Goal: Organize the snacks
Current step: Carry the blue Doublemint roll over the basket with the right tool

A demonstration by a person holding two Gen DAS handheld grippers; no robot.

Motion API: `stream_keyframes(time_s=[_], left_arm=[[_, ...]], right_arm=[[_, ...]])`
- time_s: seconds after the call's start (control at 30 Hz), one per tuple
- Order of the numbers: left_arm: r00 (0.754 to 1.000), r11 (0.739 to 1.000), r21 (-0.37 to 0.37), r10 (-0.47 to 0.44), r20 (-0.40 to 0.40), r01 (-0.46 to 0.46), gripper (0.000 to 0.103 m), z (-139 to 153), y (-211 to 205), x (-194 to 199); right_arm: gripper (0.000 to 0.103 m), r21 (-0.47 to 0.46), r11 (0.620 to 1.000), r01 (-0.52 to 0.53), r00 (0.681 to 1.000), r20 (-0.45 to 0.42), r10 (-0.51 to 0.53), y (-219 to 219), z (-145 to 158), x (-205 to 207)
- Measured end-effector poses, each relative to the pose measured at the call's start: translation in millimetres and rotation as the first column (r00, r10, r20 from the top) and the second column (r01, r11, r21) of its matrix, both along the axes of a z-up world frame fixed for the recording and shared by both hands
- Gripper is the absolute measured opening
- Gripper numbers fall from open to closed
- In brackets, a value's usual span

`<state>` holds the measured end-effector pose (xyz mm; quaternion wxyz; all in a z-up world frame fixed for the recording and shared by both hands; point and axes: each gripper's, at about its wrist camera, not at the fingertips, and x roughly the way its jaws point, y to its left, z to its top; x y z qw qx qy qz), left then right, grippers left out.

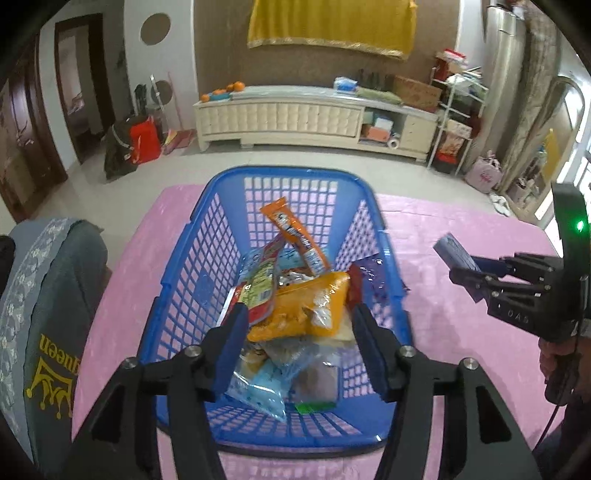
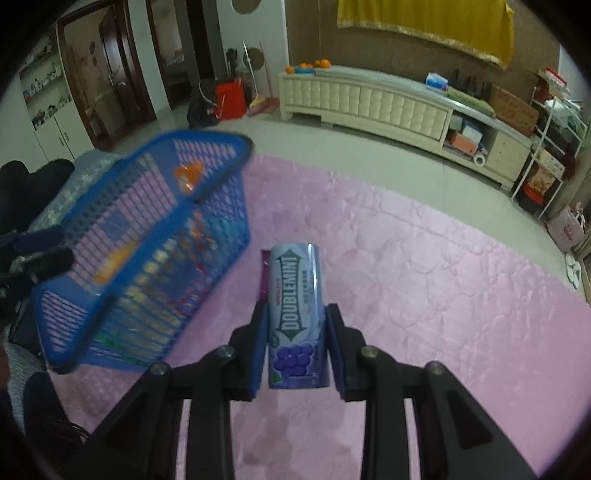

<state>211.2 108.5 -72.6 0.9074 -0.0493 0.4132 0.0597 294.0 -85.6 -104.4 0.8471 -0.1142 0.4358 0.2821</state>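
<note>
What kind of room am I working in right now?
Most likely a home living room. A long cream cabinet stands against the far wall with oranges on top, a yellow cloth hangs above it, and wooden doors open off to the side.

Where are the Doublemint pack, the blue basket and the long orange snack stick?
Doublemint pack (image 2: 296, 317), right wrist view, front label between the fingers.
Blue basket (image 1: 192, 258), left wrist view, left lattice wall.
Long orange snack stick (image 1: 291, 230), left wrist view, middle of the wrapper.
</note>
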Motion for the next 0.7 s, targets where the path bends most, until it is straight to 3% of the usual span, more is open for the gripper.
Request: stream_keyframes(time_s=[0.2, 0.4, 0.7], left_arm=[[0.998, 0.998, 0.042, -0.056, 0.028, 0.055, 0.057, 18.1, -8.1, -19.4], [0.996, 0.998, 0.006, -0.066, 0.053, 0.066, 0.058, 30.7, 1.6, -36.0], [0.994, 0.997, -0.028, -0.069, 0.081, 0.072, 0.058, 37.1, 39.1, -58.3]], right_arm=[[0.034, 0.023, 0.999, -0.036, 0.998, 0.047, 0.034, 10.7, 38.9, -34.3], [0.034, 0.034, 0.996, -0.077, 0.993, 0.097, 0.073, 27.6, 70.6, -62.8], [0.034, 0.002, 0.993, -0.119, 0.986, 0.121, 0.118, 66.7, 84.5, -91.9]])
